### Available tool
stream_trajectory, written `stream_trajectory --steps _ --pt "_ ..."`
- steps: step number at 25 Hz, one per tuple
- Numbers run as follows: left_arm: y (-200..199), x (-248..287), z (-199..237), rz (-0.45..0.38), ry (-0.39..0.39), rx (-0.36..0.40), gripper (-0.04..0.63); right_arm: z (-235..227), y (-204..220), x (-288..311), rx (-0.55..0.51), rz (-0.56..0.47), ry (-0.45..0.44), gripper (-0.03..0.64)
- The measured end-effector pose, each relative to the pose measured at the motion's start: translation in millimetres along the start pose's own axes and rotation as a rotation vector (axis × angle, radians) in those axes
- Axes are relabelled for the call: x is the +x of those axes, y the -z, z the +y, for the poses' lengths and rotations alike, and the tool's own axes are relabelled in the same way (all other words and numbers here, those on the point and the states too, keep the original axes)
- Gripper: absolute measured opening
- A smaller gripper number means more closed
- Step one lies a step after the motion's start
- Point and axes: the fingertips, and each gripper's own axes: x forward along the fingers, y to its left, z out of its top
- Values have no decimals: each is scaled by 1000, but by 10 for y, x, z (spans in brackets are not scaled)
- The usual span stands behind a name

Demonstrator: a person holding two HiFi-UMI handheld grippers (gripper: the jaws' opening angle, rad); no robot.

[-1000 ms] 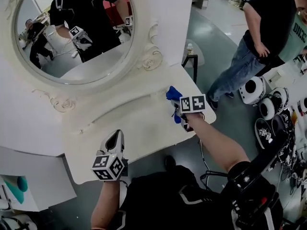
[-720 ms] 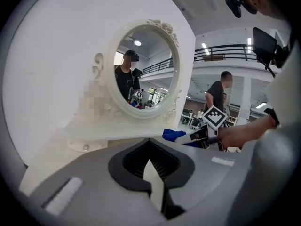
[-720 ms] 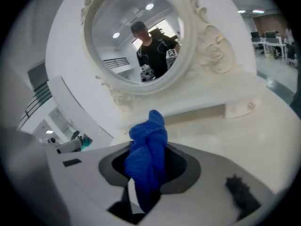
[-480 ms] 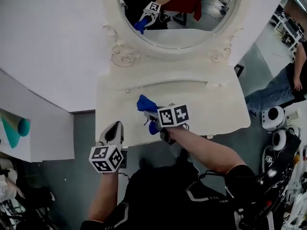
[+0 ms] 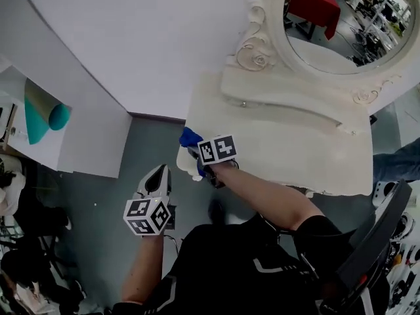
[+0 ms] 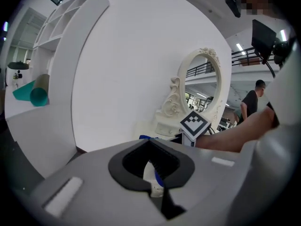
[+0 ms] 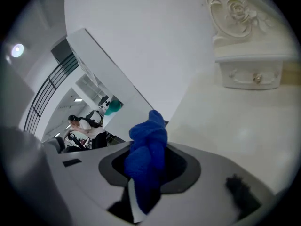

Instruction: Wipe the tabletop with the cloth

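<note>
A blue cloth (image 5: 190,138) is bunched in my right gripper (image 5: 195,153), which is shut on it at the left front corner of the cream tabletop (image 5: 282,149). In the right gripper view the cloth (image 7: 148,145) sticks up between the jaws of the right gripper (image 7: 146,173), with the tabletop (image 7: 244,126) beyond it. My left gripper (image 5: 156,177) hangs off the table over the grey floor, to the left of the corner. Its jaws look shut and empty in the left gripper view (image 6: 153,173), which shows the cloth (image 6: 146,138) ahead.
An ornate oval mirror (image 5: 341,18) with a small drawer (image 7: 251,76) under it stands at the table's back against a white wall. A white shelf unit holding a teal cone (image 5: 41,110) stands at the left. A person's leg (image 5: 400,166) shows at the right.
My right gripper has carried the cloth across the tabletop from its right end to its left front corner. The head view swung along with it. The left gripper stayed off the table.
</note>
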Motion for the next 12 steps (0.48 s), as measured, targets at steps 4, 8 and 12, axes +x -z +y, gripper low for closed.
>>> stream_trajectory --steps 4,8,12 --pt "58 -195 219 2 -36 -20 8 23 169 448 -10 87 51 132" --pt "84 -270 268 4 -40 -28 8 -41 232 586 -9 115 91 132" --pt "99 -170 248 14 -12 -15 8 -105 247 563 -6 134 112 132"
